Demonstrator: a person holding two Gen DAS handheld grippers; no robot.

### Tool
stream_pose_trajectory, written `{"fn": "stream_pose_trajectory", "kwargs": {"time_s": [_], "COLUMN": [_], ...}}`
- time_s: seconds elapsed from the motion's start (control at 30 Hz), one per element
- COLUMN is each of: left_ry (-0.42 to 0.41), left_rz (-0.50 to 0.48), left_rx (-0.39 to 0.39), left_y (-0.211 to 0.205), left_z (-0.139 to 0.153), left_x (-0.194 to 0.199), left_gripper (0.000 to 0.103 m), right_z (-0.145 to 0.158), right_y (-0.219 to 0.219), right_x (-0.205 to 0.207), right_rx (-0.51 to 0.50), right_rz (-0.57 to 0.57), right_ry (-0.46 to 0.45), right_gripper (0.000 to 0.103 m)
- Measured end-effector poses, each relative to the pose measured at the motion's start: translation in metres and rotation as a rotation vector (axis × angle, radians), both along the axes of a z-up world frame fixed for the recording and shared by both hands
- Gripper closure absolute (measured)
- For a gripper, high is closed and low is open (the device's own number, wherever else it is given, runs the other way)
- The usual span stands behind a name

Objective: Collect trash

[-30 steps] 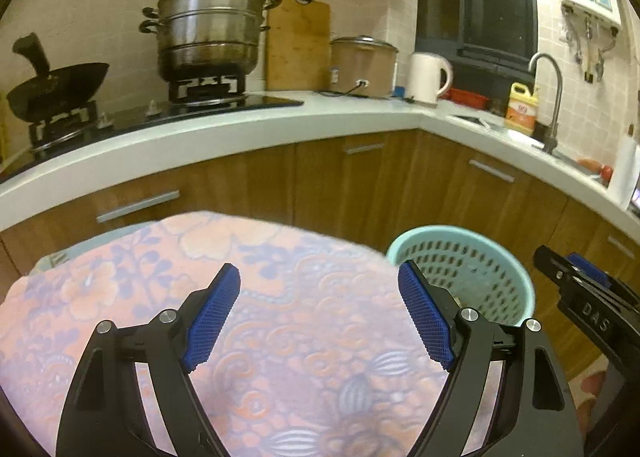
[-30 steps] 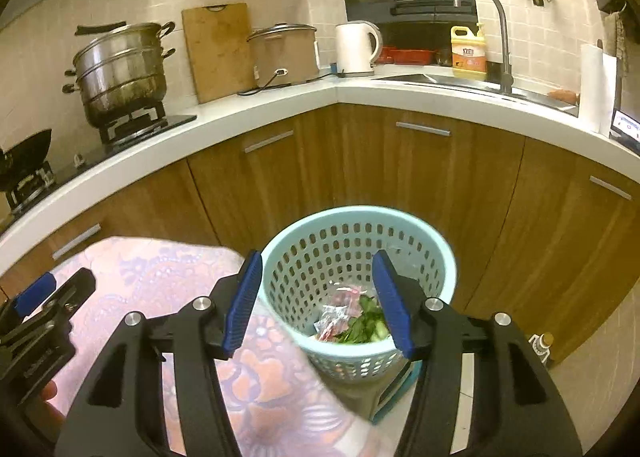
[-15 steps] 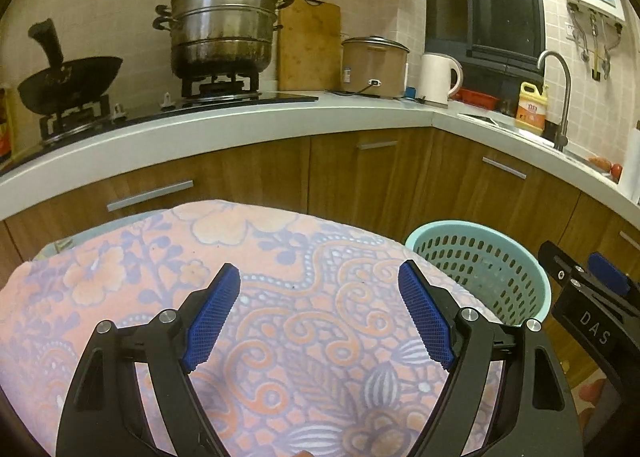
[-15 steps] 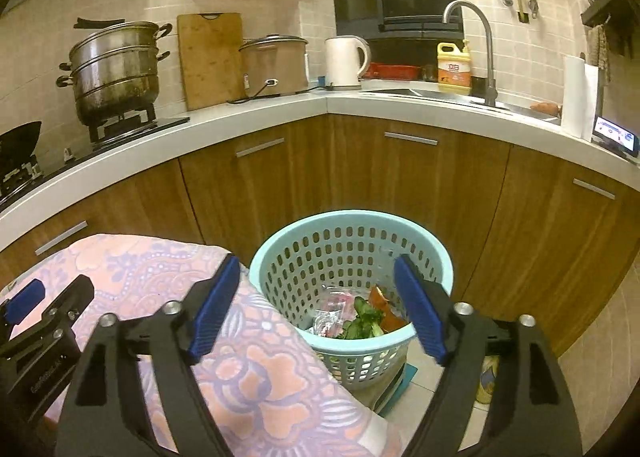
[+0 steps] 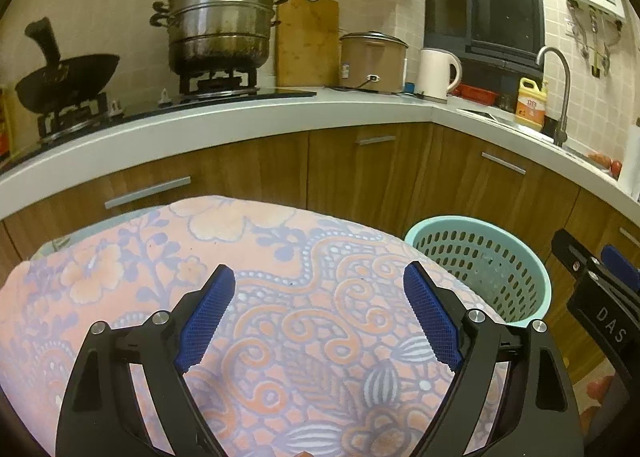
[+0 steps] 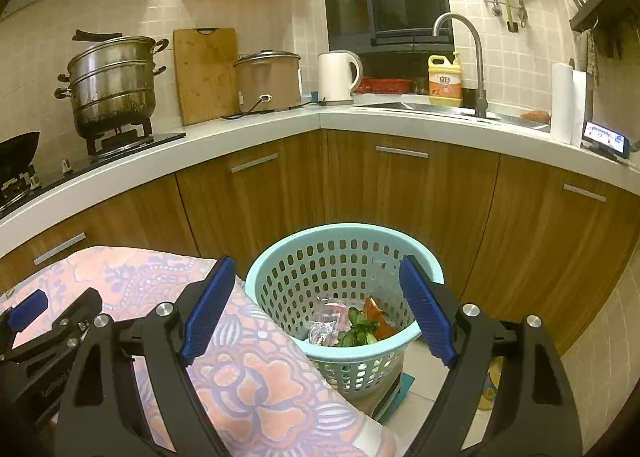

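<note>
A light-blue perforated basket [image 6: 344, 241] stands on the floor by the wooden cabinets; it also shows in the left wrist view [image 5: 480, 257]. Inside it lie green leaves [image 6: 358, 331], an orange scrap [image 6: 378, 317] and clear plastic wrapping [image 6: 326, 323]. My right gripper [image 6: 316, 309] is open and empty, held above and in front of the basket. My left gripper [image 5: 318, 315] is open and empty over a table covered with a pink-and-blue floral cloth [image 5: 260, 265]. No trash is visible on the cloth.
The cloth-covered table edge [image 6: 256, 357] sits left of the basket. A white counter [image 6: 248, 137] curves behind with a steamer pot [image 6: 112, 81], cutting board [image 6: 206, 73], rice cooker [image 6: 268, 81], kettle [image 6: 338, 77], sink tap [image 6: 476, 57] and paper roll [image 6: 566, 105].
Both grippers have pulled back and risen slightly from the basket. The right gripper's jaws opened wider. The left gripper stays open over the cloth.
</note>
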State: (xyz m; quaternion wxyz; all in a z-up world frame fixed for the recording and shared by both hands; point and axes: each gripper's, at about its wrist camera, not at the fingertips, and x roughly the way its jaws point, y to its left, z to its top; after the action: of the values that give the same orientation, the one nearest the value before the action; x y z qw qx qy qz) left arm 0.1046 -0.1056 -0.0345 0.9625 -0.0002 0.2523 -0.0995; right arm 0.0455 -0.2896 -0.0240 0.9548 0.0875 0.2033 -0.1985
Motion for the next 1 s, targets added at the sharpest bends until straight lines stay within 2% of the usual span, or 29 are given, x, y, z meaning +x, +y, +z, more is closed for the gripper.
{"fn": "stream_pose_trajectory", "kwargs": {"time_s": [0.13, 0.47, 1.0], "left_ry": [-0.003, 0.016, 0.011], "left_rz": [0.026, 0.035, 0.028], "left_rx": [-0.047, -0.072, -0.055], "left_y": [0.011, 0.016, 0.014], "left_z": [0.0, -0.001, 0.0], "left_x": [-0.001, 0.003, 0.002], "left_gripper": [0.019, 0.019, 0.017], "right_z": [-0.001, 0.001, -0.001], "right_y": [0.001, 0.004, 0.006], "right_x": [0.0, -0.002, 0.0], "right_rx": [-0.003, -0.016, -0.021], "right_rz": [0.004, 0.009, 0.021], "right_ry": [0.006, 0.001, 0.012], "right_gripper": [0.023, 0.023, 0.023]}}
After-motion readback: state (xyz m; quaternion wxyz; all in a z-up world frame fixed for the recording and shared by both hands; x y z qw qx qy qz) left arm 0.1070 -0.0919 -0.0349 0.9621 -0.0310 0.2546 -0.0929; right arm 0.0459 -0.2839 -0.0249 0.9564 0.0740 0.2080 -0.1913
